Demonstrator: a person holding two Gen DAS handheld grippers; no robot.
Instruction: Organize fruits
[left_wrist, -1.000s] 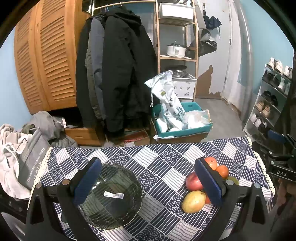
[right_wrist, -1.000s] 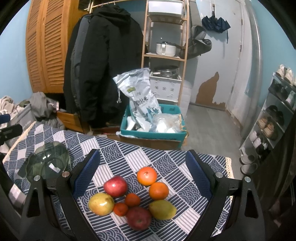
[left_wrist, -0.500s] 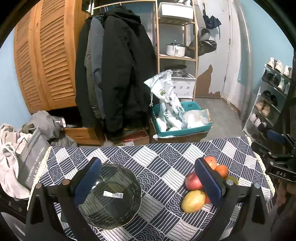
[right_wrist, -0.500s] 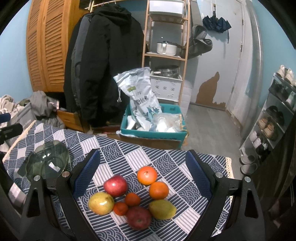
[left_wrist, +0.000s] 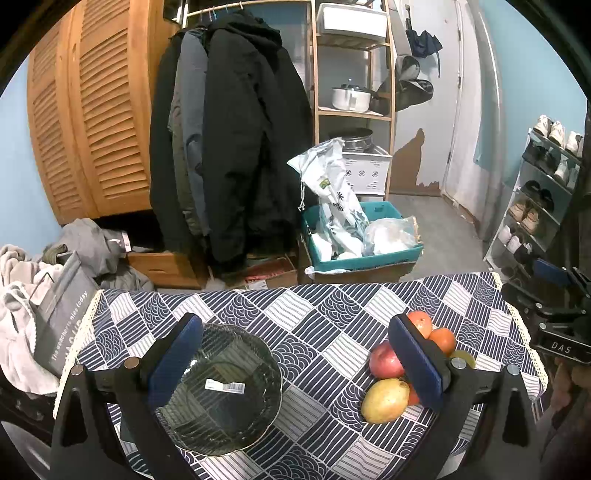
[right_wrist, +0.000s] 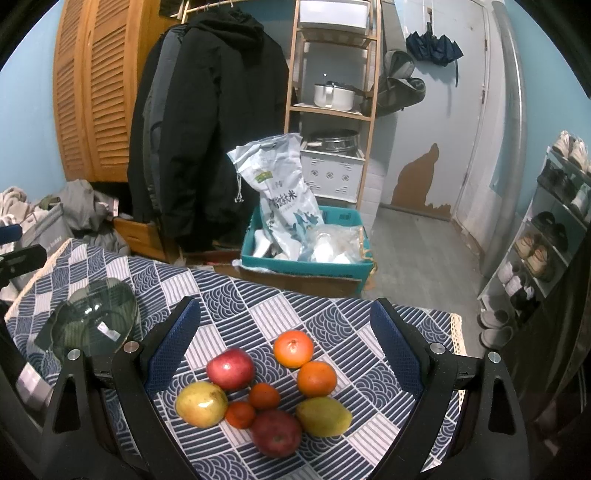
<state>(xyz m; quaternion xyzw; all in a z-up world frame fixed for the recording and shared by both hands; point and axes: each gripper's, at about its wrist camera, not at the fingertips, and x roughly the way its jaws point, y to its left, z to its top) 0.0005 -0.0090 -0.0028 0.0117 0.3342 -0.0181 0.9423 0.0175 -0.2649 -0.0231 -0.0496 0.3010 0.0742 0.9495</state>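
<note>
A cluster of fruit lies on the patterned tablecloth (right_wrist: 332, 317): a red apple (right_wrist: 230, 368), a second red apple (right_wrist: 276, 432), two large oranges (right_wrist: 293, 348) (right_wrist: 317, 378), two small oranges (right_wrist: 263, 396), a yellow mango (right_wrist: 201, 403) and a greenish mango (right_wrist: 324, 415). My right gripper (right_wrist: 285, 343) is open, hovering above the cluster, empty. A dark glass bowl (left_wrist: 221, 387) sits at the table's left. My left gripper (left_wrist: 295, 358) is open and empty, its left finger over the bowl, its right finger beside the fruit (left_wrist: 386, 400).
The table's far edge drops to the floor, where a teal bin (right_wrist: 306, 258) with bags stands. Coats (left_wrist: 236, 147), a wooden shelf (right_wrist: 332, 92) and a shoe rack (left_wrist: 539, 206) stand beyond. Clothes are piled at the left (left_wrist: 22, 295).
</note>
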